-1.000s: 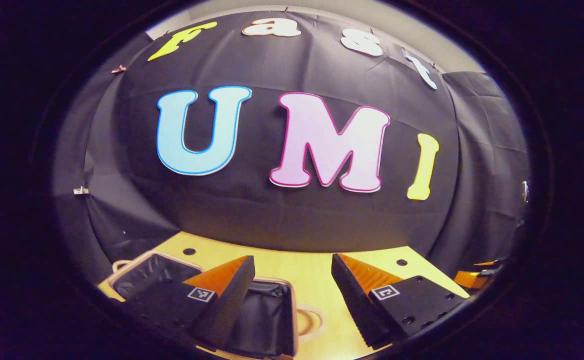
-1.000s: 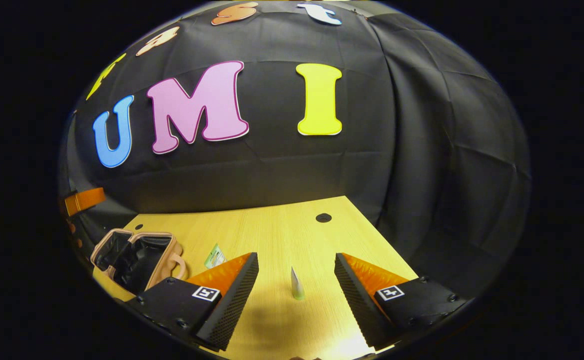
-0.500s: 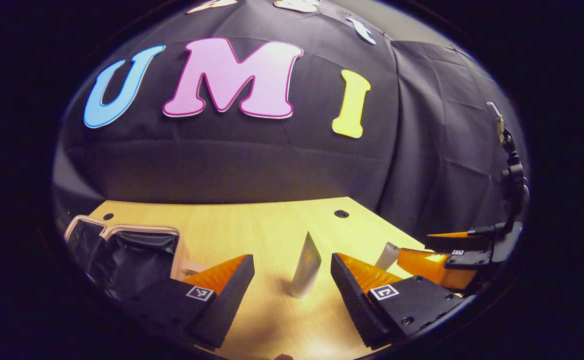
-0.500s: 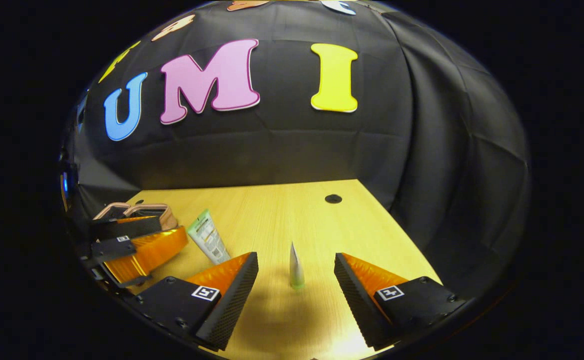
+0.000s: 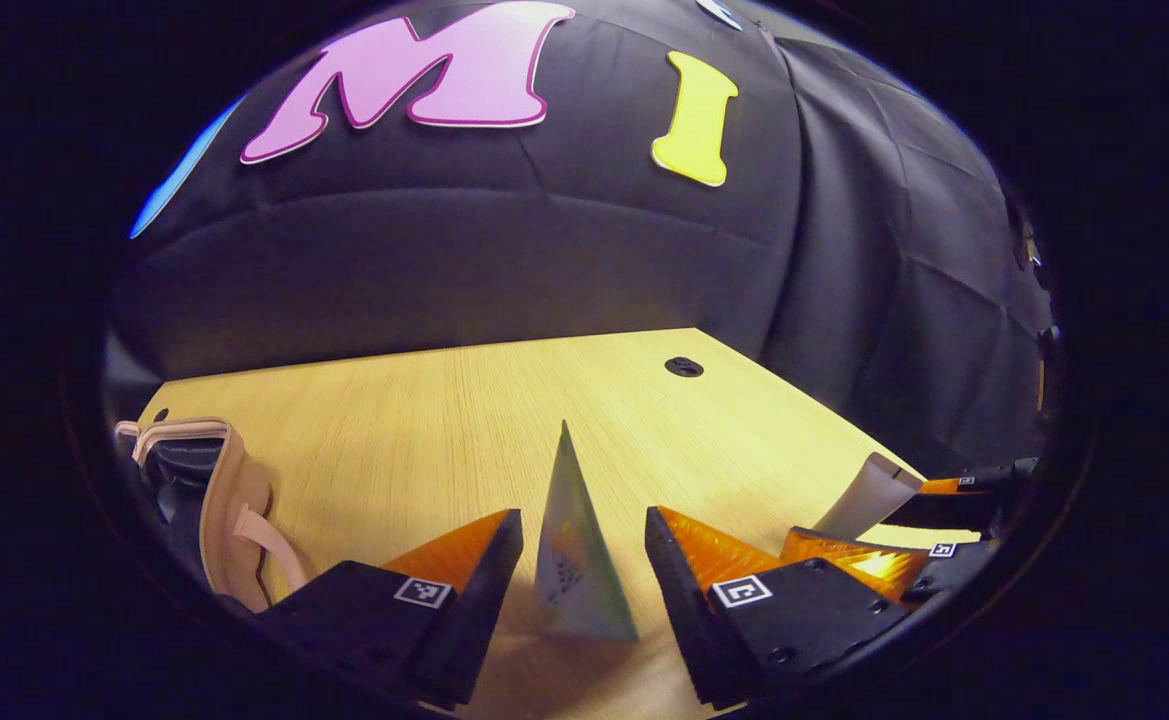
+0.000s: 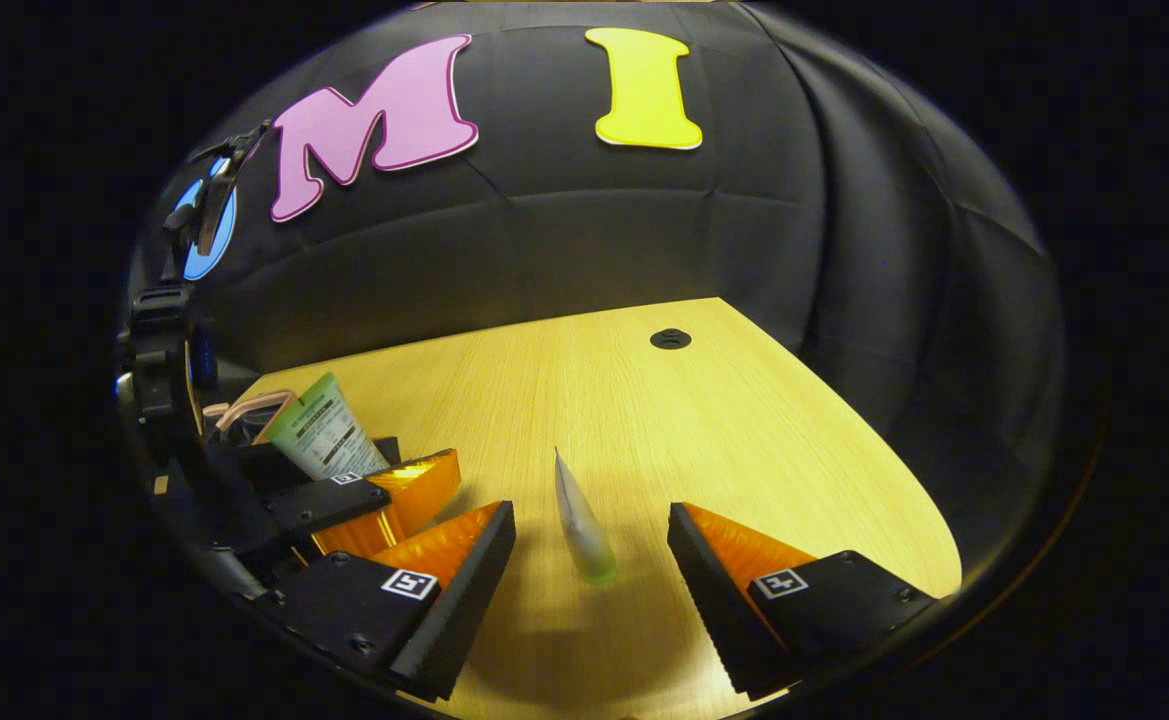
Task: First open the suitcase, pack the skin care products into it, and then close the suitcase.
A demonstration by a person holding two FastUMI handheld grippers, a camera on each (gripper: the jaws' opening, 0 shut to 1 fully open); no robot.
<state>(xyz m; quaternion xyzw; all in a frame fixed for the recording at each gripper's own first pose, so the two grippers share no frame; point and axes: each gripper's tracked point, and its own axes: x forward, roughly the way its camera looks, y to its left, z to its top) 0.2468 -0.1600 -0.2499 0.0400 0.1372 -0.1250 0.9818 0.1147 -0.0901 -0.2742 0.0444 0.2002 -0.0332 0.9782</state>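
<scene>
— Closed in on both tubes since the earlier pictures; swung the left gripper (image 5: 582, 590) away from the case (image 5: 212, 490) and down toward the table (image 5: 424, 420); lowered the right gripper (image 6: 592, 585) likewise. State of the jaws?

— Found spread on both; pinching nothing as yet. Found the wide tube (image 5: 576, 560) standing between the left fingers, close to both pads, contact not judged; found the slim tube (image 6: 580, 515) between the right fingers, bare table on either side.

— Bearing and axis?

— Dead ahead of each gripper, inside the gap; long axis near upright, cap down, crimped seam up; slim tube leaning slightly left in the right gripper view. Seen edge-on from each gripper's own camera, so flat faces turned toward the pads; judged fit for a straight squeeze.

— Nearer hand?

— Left for the wide tube, right for the slim; grippers side by side, left one nearer the case; case at far left of the left gripper view, apparently open, dark lining showing.

— Materials?

— Soft plastic tubes, smooth, wedge-shaped, judged liable to buckle under a hard pinch; green cap on the slim one; printed pale-green face on the wide one, per the right gripper view; ribbed black pads backed in orange; pale wood-grain table top; pink-rimmed case with a strap handle.
</scene>
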